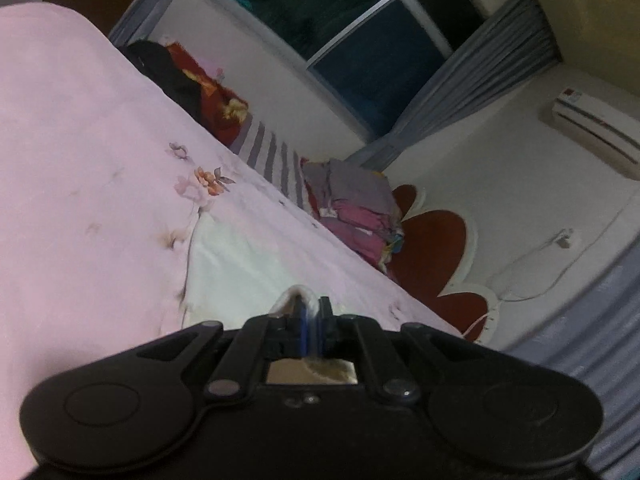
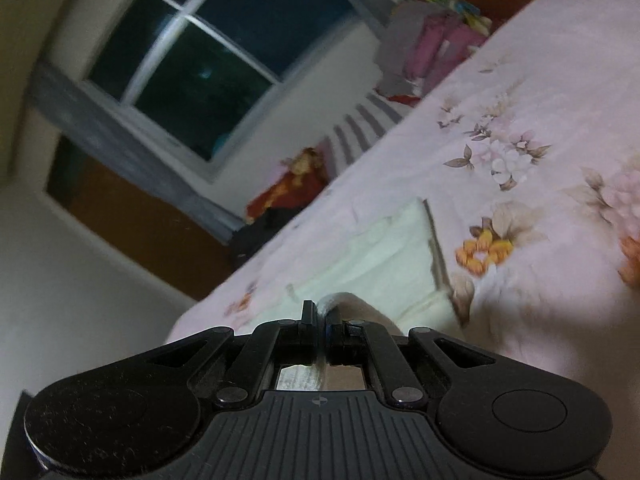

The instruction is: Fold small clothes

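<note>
A small white garment (image 1: 240, 264) lies spread on the pink floral bedspread (image 1: 80, 168). My left gripper (image 1: 310, 306) is shut on a bunched edge of this white cloth, which loops up over its fingertips. In the right wrist view the same white garment (image 2: 372, 252) lies ahead, with a dark trimmed edge on its right side. My right gripper (image 2: 320, 310) is shut on another fold of that cloth, which curls over the tips to the right. Both views are tilted and somewhat blurred.
A pile of folded pink and grey clothes (image 1: 356, 208) sits at the far edge of the bed, beside a striped cloth (image 1: 272, 160) and red and black items (image 1: 192, 84). Behind are a window (image 1: 360, 28), curtains and a red headboard (image 1: 436, 248).
</note>
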`<state>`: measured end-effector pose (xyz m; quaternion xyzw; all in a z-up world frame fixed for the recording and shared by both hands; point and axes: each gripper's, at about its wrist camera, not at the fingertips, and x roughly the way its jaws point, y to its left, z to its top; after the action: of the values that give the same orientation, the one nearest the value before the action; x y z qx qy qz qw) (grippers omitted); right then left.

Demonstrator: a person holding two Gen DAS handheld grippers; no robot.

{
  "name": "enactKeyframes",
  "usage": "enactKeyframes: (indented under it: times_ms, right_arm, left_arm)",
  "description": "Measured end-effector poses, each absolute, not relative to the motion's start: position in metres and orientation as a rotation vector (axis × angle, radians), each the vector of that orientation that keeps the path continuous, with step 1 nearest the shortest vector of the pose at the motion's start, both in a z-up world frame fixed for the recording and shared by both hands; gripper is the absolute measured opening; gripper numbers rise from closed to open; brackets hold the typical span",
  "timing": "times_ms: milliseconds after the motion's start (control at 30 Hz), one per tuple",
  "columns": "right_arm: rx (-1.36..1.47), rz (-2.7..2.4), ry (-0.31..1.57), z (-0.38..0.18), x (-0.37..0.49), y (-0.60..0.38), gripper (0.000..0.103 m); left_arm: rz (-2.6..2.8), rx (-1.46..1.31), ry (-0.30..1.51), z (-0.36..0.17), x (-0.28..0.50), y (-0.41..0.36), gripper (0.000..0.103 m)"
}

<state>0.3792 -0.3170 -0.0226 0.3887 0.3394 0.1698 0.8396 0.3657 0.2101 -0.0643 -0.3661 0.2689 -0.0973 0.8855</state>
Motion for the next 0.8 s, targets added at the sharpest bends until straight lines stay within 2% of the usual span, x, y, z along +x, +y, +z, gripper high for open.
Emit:
enactKeyframes:
  times_ms: [233,367,500,567,633,667,700,733,767,800]
  right_arm:
    - [0.854,0.272,0.848,-0.088,0.484,-0.309,0.003]
    - [0.89,0.247,0.904,-0.124,0.52,-0.31,0.003]
    - [0.888,0.273,0.894,-0.136,0.537,-0.312,0.003]
    - [0.87,0.273,0.871,-0.136,0.543,-0.313,0.003]
    - [0.861,0.259,0.858,-0.132,0.546,-0.314,0.004]
    - [0.856,0.251,0.853,-0.13,0.548,-0.314,0.013]
    - [0.844,0.234,0.84,-0.128,0.549,-0.315,0.047]
    - [0.828,0.215,0.82,-0.123,0.549,-0.313,0.065]
    - [0.806,0.203,0.781,-0.118,0.547,-0.314,0.071]
    - [0.787,0.22,0.754,-0.114,0.546,-0.313,0.071]
  left_arm:
    - [-0.18,-0.756,0.713,-0.12,0.478,0.223,0.005]
    - [-0.19,-0.735,0.768,-0.142,0.512,0.228,0.005]
    - [-0.25,-0.739,0.752,-0.149,0.531,0.228,0.008]
    - [-0.257,-0.742,0.716,-0.146,0.532,0.229,0.037]
    - [-0.24,-0.742,0.691,-0.142,0.535,0.23,0.043]
    - [-0.246,-0.747,0.686,-0.142,0.537,0.232,0.043]
    - [-0.248,-0.747,0.687,-0.141,0.541,0.234,0.043]
    - [-0.249,-0.736,0.689,-0.14,0.542,0.235,0.043]
    - [-0.249,-0.718,0.696,-0.14,0.543,0.235,0.043]
    - [-0.248,-0.691,0.706,-0.139,0.545,0.235,0.043]
